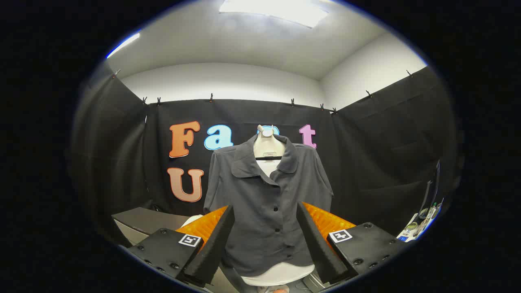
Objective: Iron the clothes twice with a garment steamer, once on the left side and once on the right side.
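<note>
1. Landmark: the grey shirt (264,211), buttoned down the front and hung on a white mannequin torso (268,146). All positions below are given relative to it.
2. My gripper (264,244) is wide open and has hold of nothing. The two dark foam fingers (211,248) stand well apart and frame the shirt's lower front; neither touches the cloth.
3. The shirt lies straight ahead of my fingers and beyond them. Its button line runs close to the middle of the gap, slightly toward my right finger.
4. Its long axis is upright, from collar down to hem, and roughly square to my line of approach. The coming passes should, in my judgement, run along that axis.
5. The two halves of the front, one either side of the button line, appear about equally near to me. Neither side is favoured from here.
6. I cannot identify a garment steamer anywhere around the shirt. A grey table (142,219) sits low, off the shirt's side nearest my left finger, and a small white object (195,219) rests there, too hidden to name.
7. Assessment: with nothing held, neither pass is in hand. The steamer must be found and gripped first.
8. Risk: the cloth hangs loose and will likely swing if pressed.
</note>
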A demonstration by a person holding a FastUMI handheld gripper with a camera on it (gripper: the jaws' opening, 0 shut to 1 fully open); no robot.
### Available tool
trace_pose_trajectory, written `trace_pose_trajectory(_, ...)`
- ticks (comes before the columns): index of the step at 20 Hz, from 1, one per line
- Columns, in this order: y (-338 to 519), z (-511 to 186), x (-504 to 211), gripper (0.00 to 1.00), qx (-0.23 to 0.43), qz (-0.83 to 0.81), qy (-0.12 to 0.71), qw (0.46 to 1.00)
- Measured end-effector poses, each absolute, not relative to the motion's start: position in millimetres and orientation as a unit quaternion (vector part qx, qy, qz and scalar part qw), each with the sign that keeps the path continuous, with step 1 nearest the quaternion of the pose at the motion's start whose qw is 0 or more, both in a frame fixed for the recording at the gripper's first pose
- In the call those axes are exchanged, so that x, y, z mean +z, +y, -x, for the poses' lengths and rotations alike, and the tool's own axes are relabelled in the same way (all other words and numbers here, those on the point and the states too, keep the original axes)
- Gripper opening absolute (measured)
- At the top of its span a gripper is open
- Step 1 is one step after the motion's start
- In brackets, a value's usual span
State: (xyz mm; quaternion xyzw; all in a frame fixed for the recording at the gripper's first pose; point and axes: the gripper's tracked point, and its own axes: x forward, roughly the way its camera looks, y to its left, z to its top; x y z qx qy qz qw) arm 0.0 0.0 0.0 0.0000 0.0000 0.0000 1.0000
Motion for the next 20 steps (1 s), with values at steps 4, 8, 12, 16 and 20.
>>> trace_pose_trajectory(4, 1.0, -5.9, -3.1, 0.98, -0.001, -0.006, 0.008, 1.000)
trace_pose_trajectory(8, 6.7, -6.1, -0.3, 0.98, 0.002, 0.003, 0.006, 1.000)
trace_pose_trajectory(12, 14.0, -4.5, 3.1, 0.98, 0.008, 0.002, 0.004, 1.000)
trace_pose_trajectory(16, 20.3, -8.7, 0.5, 0.98, 0.013, 0.001, 0.009, 1.000)
trace_pose_trajectory(20, 35.5, -11.8, -7.3, 0.98, 0.026, -0.001, 0.017, 1.000)
